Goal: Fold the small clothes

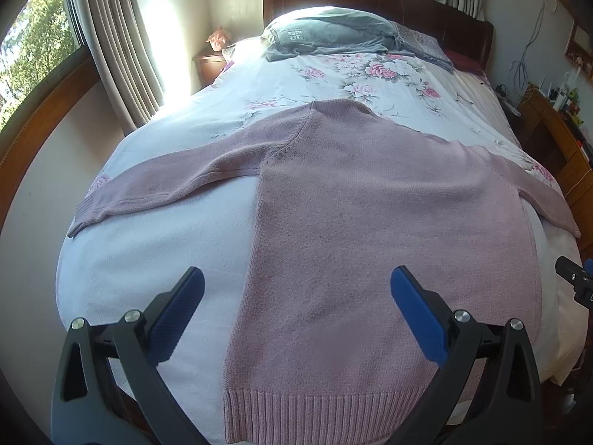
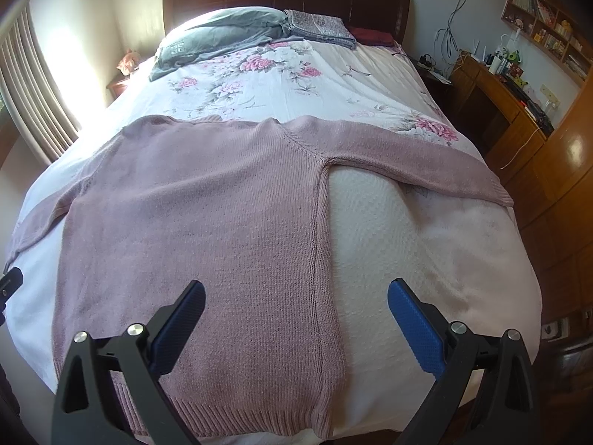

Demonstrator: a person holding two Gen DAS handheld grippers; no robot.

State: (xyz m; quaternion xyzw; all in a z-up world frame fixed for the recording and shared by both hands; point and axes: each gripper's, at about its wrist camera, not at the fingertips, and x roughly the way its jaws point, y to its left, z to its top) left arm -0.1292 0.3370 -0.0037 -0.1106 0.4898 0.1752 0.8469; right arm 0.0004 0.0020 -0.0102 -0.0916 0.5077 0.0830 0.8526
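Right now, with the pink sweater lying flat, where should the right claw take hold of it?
Probably the ribbed cuff of the right sleeve, approached from the bed's right edge. The sweater lies flat with that sleeve stretched straight out, so its end is free to pinch and fold across the body.

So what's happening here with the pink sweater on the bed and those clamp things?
A person is holding two hand grippers over a pink sweater spread flat on the bed, sleeves out to both sides and ribbed hem nearest the cameras. The left gripper and the right gripper are both open and hold nothing, each hovering near the hem end. The sweater shows no fold yet. A grey garment lies up by the headboard.
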